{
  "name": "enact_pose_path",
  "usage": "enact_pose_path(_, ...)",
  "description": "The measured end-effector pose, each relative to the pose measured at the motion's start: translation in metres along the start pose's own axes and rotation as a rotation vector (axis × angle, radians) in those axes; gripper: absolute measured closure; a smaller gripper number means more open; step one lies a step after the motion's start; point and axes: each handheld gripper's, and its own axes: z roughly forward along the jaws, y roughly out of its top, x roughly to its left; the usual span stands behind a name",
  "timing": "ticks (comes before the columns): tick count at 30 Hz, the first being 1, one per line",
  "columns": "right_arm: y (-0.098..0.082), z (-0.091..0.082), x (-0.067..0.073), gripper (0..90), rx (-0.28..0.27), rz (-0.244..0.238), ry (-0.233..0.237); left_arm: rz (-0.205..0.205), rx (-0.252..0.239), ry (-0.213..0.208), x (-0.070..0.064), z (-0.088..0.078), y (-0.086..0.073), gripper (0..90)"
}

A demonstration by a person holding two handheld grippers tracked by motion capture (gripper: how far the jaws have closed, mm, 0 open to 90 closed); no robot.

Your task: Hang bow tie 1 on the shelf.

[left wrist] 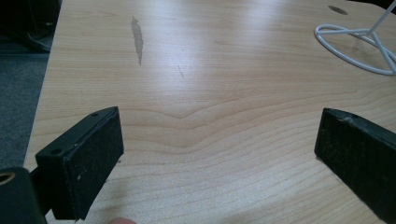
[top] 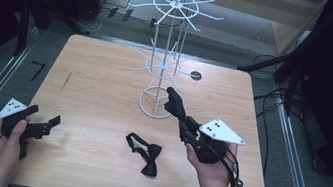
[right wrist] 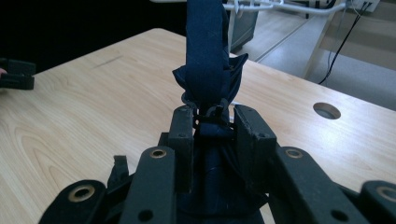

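Observation:
My right gripper (top: 179, 113) (right wrist: 215, 126) is shut on a dark navy bow tie (top: 174, 102) (right wrist: 205, 56), which stands up from the jaws close to the base ring of a white wire rack (top: 166, 48). The rack's hooked arms (right wrist: 280, 7) run across just above the tie's top end. A black bow tie (top: 145, 153) lies flat on the wooden table (top: 103, 93), left of my right hand. My left gripper (top: 51, 123) (left wrist: 219, 140) rests low at the table's left front, open, with bare wood between its pads.
The rack's base ring (left wrist: 359, 42) sits on the table's middle back. A round cable hole (top: 195, 76) (right wrist: 326, 110) lies right of the rack. Dark stands and cables (top: 275, 98) surround the table on the floor.

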Motion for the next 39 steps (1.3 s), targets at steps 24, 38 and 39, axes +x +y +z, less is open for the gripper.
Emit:
enact_pose_path(24, -0.002, 0.003, -0.015, 70.5, -0.009, 0.081, 0.031, -0.001, -0.001, 0.0, 0.0, 0.0, 0.0, 1.7)
enact_pose_path(38, -0.014, -0.009, -0.028, 70.6, 0.001, 0.107, -0.086, -0.003, -0.003, 0.003, 0.0, 0.0, 0.0, 1.6)
enact_pose_path(39, -0.014, -0.009, -0.028, 70.6, -0.002, 0.107, -0.097, -0.004, -0.003, 0.003, 0.0, 0.0, 0.0, 1.6)
